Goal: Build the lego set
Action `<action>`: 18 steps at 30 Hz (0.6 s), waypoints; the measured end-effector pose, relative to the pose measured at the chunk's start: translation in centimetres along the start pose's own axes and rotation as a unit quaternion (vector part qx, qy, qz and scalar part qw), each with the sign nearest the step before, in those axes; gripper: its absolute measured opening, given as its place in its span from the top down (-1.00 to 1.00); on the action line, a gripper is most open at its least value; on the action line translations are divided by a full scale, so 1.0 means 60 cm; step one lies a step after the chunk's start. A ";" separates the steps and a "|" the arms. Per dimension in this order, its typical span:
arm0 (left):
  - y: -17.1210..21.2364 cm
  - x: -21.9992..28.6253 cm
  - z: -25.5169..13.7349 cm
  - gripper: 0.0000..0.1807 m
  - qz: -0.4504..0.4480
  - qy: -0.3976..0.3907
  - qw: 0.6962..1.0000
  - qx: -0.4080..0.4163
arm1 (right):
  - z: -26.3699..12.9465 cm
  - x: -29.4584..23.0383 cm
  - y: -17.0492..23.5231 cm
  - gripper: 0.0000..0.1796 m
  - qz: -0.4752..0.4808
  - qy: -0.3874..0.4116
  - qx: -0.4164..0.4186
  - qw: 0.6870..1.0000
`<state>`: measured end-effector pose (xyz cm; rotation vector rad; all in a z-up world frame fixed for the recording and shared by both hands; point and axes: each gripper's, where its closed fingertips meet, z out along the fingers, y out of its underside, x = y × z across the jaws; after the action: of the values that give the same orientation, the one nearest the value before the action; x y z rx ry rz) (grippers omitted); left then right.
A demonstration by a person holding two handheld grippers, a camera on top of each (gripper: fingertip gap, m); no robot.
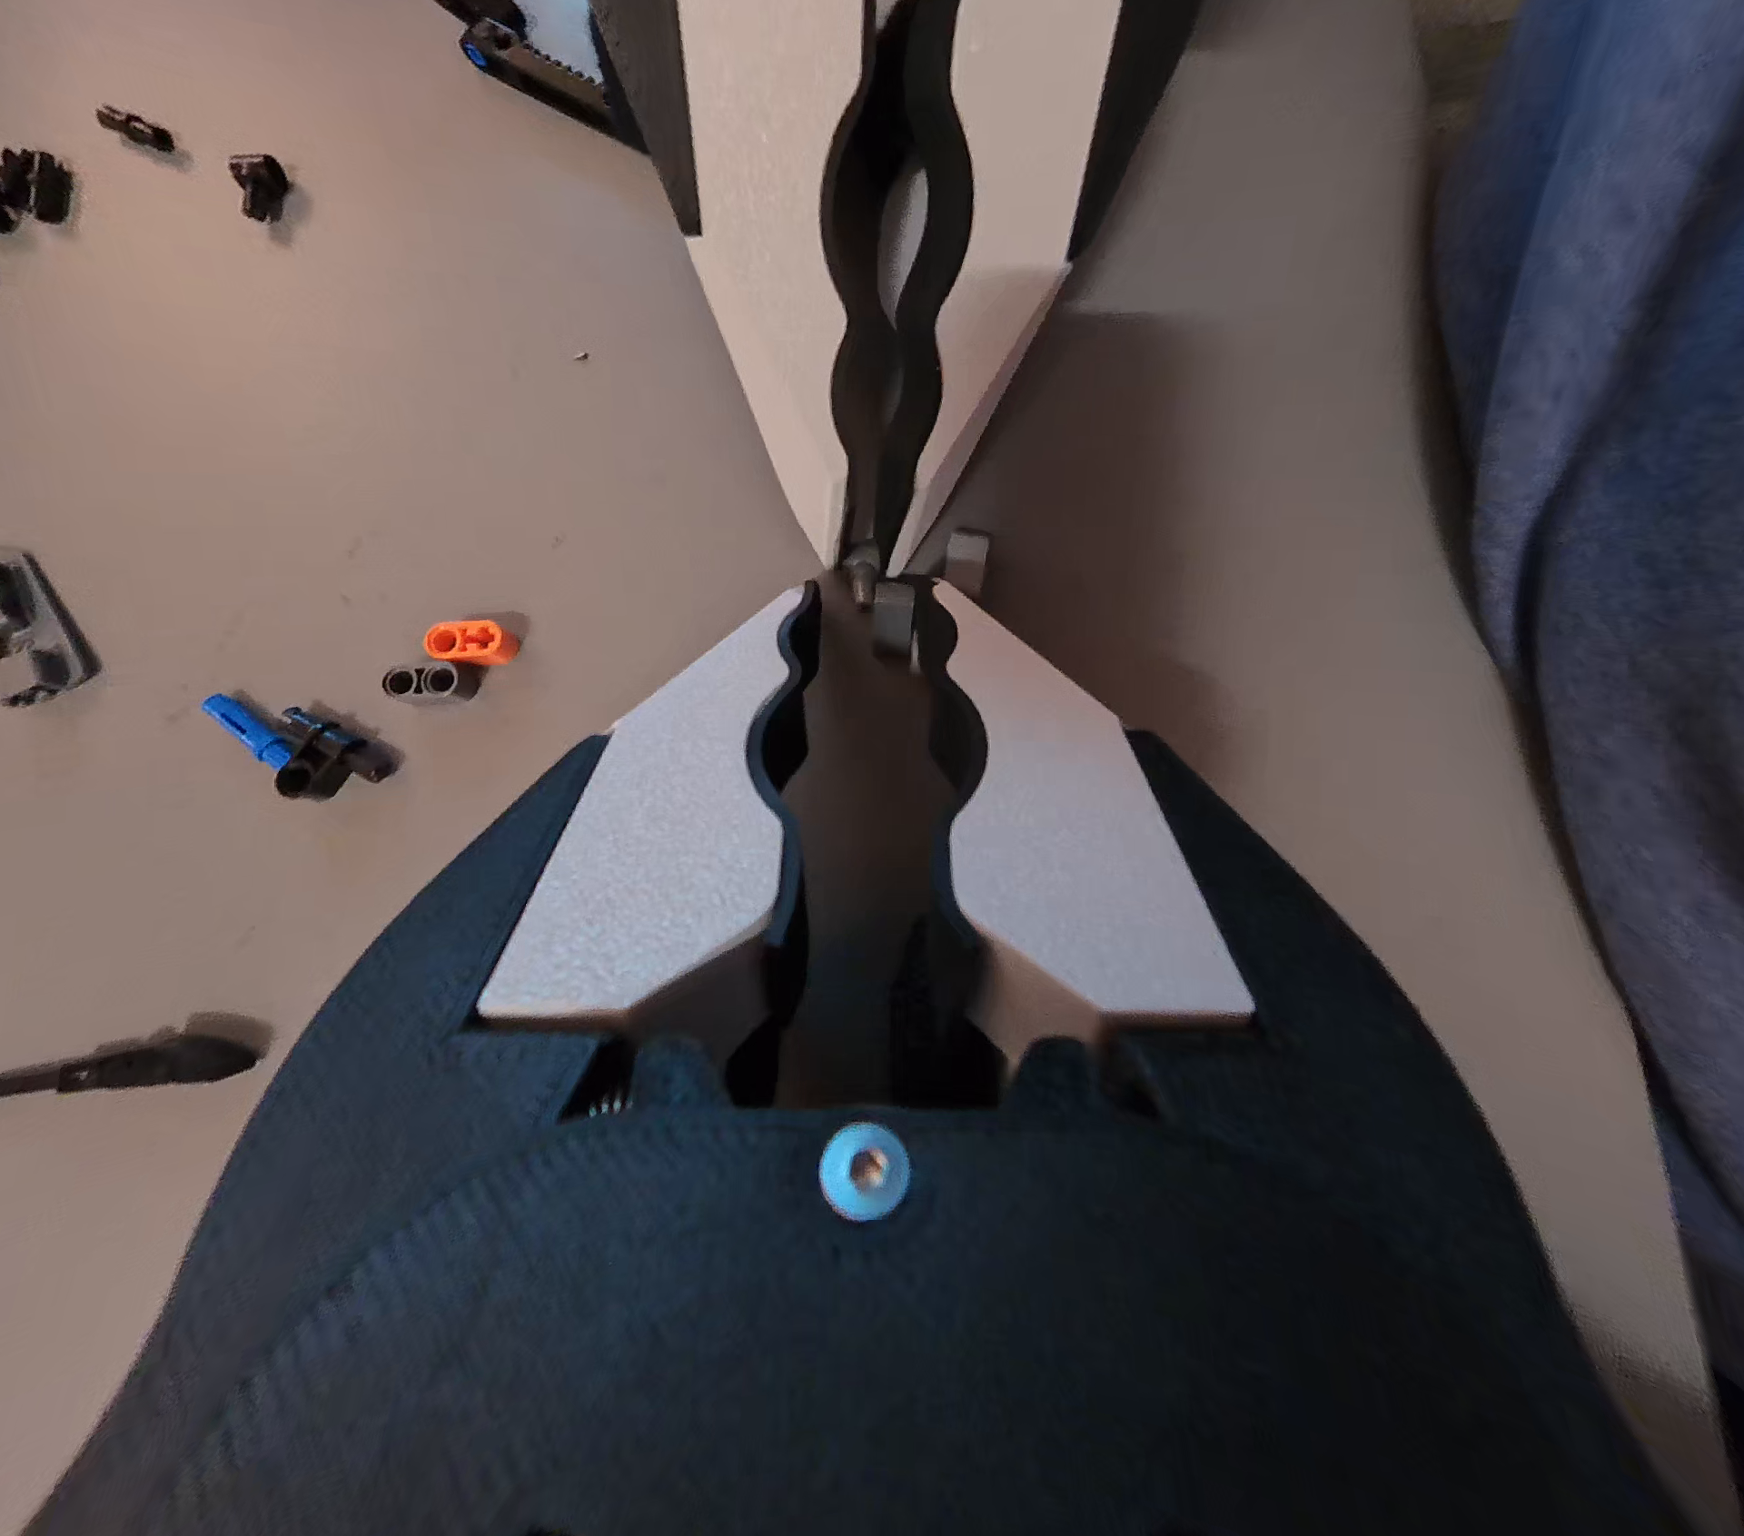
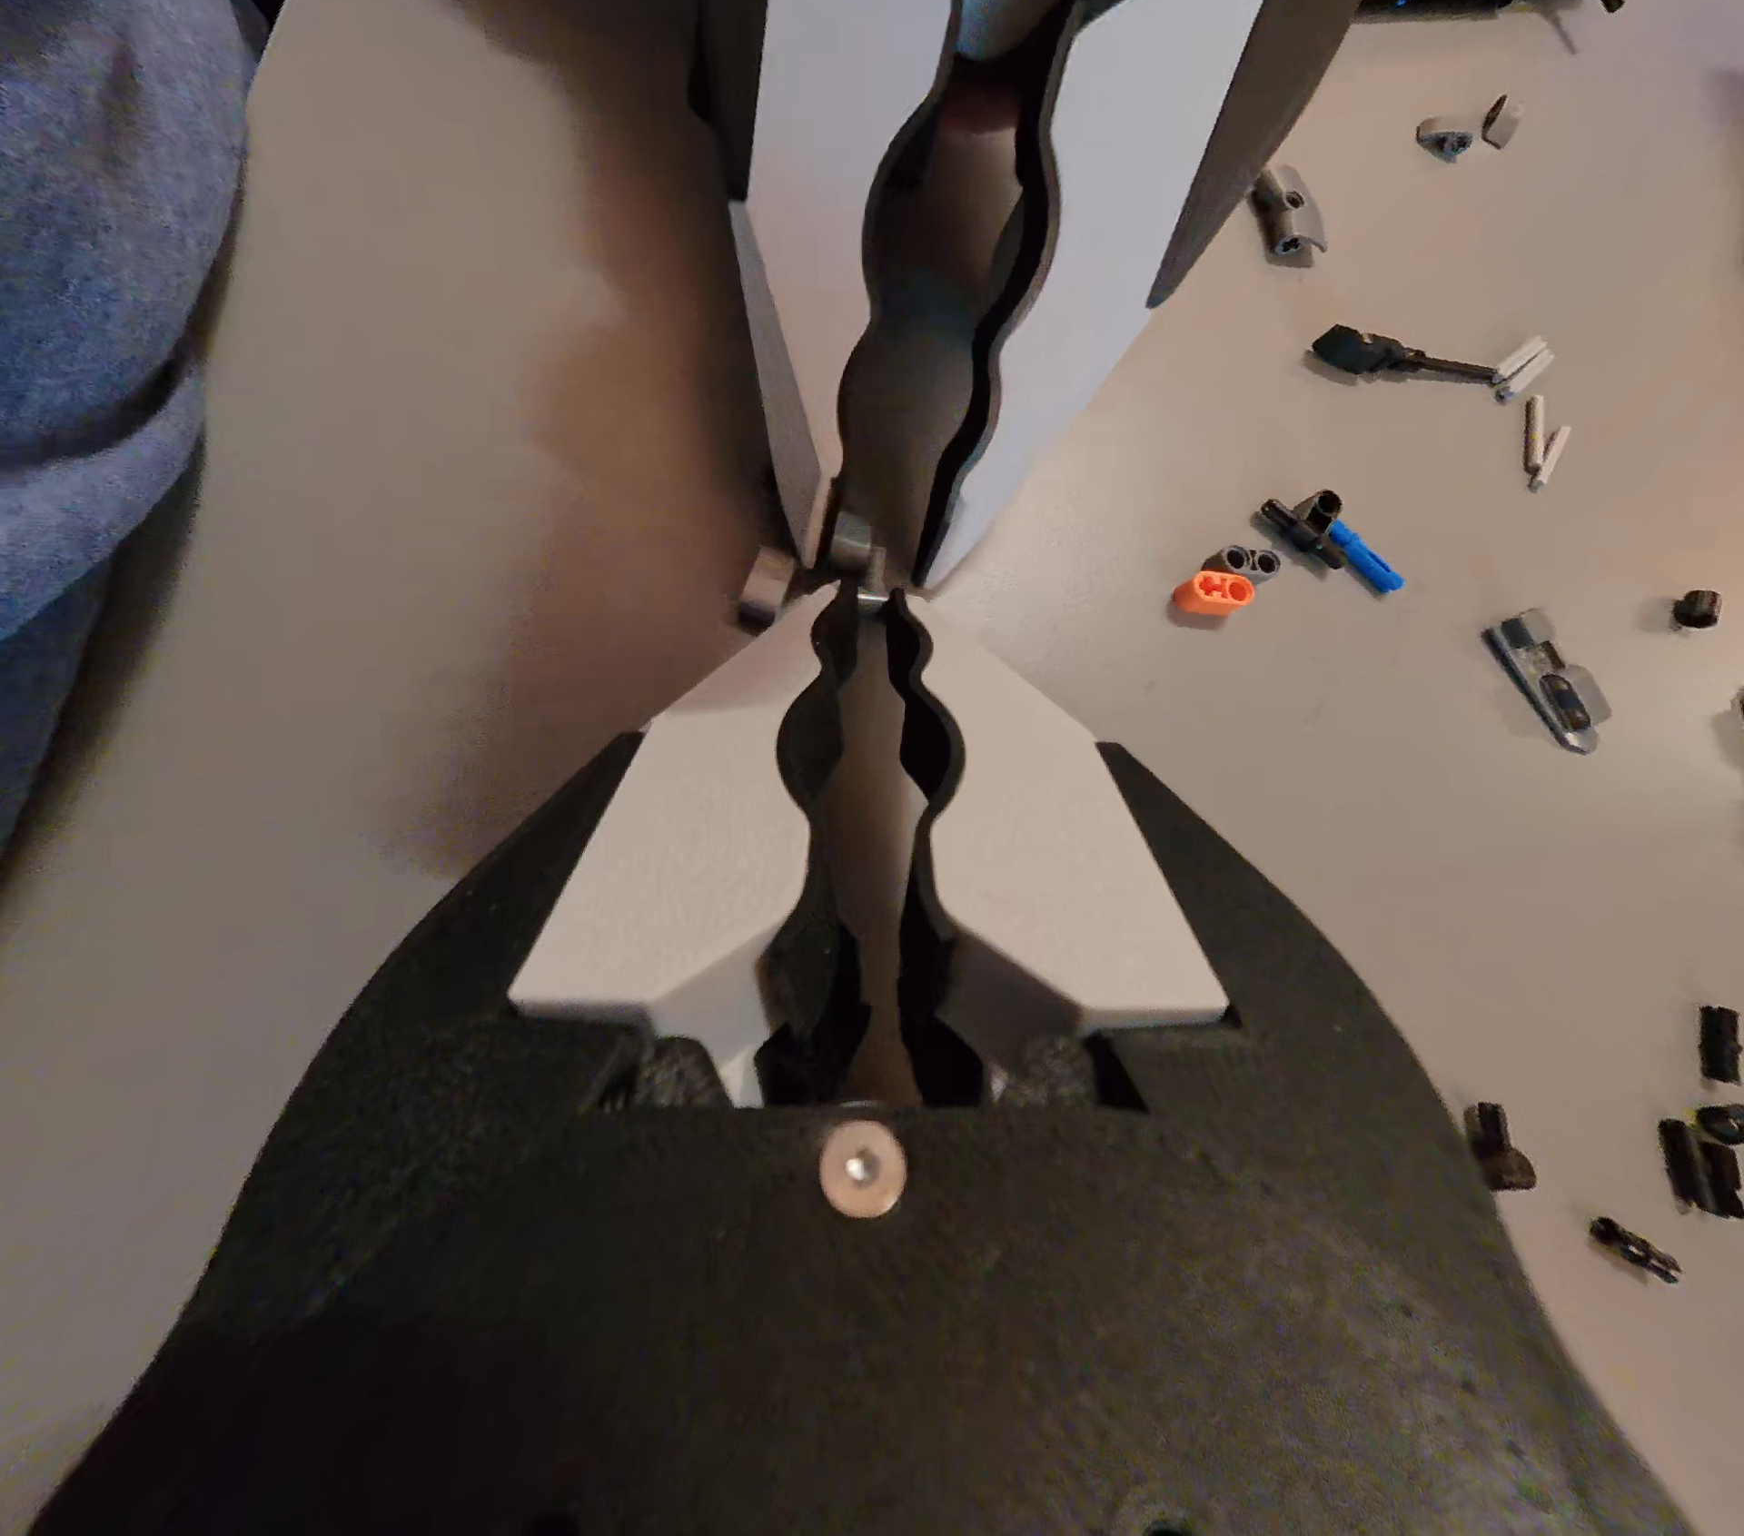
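- Left gripper (image 1: 873, 613): clamped on a small grey connector block (image 1: 895, 615).
- Right gripper (image 2: 873, 608): clamped on a grey pin (image 2: 870, 597), tip to tip.
- Matte beige table (image 1: 377, 405): loose orange connector (image 1: 470, 638).

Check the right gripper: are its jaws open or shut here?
Shut on a small grey pin. The right gripper pinches it at the jaw tips, meeting the left gripper, which holds a grey connector.
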<state>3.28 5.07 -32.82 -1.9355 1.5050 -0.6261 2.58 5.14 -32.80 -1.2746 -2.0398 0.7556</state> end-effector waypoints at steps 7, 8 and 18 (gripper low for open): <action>-0.010 -0.002 -0.031 0.71 -0.050 -0.063 0.996 -0.025 | -0.008 0.000 -0.002 0.95 0.010 0.000 0.007 1.000; -0.009 0.001 -0.030 0.70 -0.060 -0.074 0.995 -0.029 | -0.008 -0.001 -0.003 0.95 0.011 -0.001 0.008 1.000; -0.021 0.008 -0.035 0.71 0.035 -0.184 0.982 -0.041 | -0.018 -0.019 -0.018 0.95 0.049 -0.023 0.022 0.998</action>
<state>2.81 4.48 -30.44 -1.9210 1.3717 -0.1633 3.16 3.86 -31.49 -1.3523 -1.9970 0.8781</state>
